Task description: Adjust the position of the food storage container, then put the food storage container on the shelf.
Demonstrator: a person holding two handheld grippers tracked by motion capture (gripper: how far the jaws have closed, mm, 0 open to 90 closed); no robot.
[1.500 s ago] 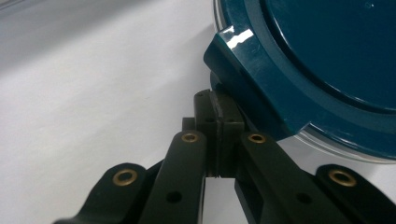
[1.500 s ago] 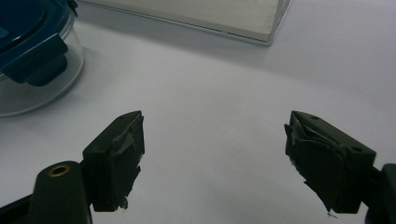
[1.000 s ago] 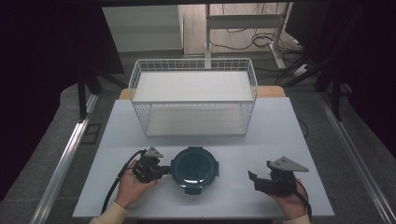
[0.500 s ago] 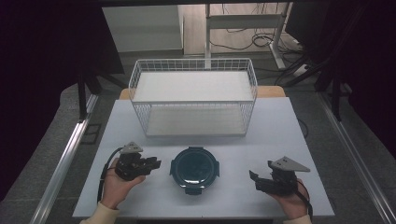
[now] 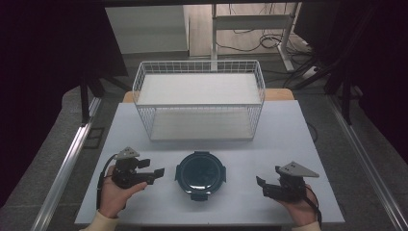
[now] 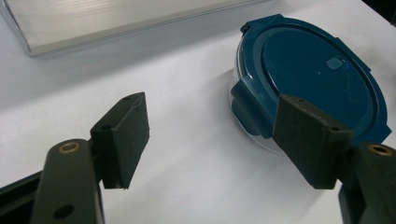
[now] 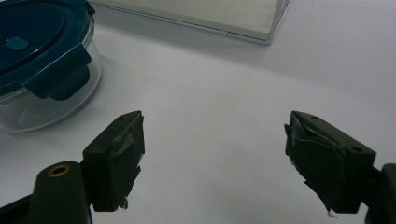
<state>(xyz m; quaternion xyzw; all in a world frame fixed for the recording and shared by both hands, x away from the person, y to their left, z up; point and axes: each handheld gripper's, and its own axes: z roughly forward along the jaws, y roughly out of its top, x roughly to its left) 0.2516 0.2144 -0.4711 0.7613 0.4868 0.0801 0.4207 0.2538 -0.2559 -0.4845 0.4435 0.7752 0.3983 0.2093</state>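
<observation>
High view: the left tongs [image 5: 158,174] are held in the person's left hand [image 5: 114,195] at the near left of the white surface [image 5: 293,139], with the jaws spread apart and pointed toward a round container [image 5: 200,175]. A small gap is seen between the jaw tips and the container's rim. The right tongs [image 5: 262,185] are gripped by the right hand [image 5: 300,209] at the near right, jaws likewise parted, set well apart from the container.

From the left gripper view, the left tongs [image 6: 212,140] are seen wide open with bare surface between the jaws; the container [image 6: 313,79], closed by a dark blue lid [image 6: 317,70] with clip flaps, lies just beyond the right-hand jaw. From the right gripper view, the right tongs [image 7: 212,163] are shown open over empty surface, worn padding being visible on both jaws, and the container [image 7: 42,70] is seen at the upper left with its clear glass wall below the lid [image 7: 32,37].

Behind the container, a white wire basket [image 5: 199,103] is stood at the middle of the surface.
</observation>
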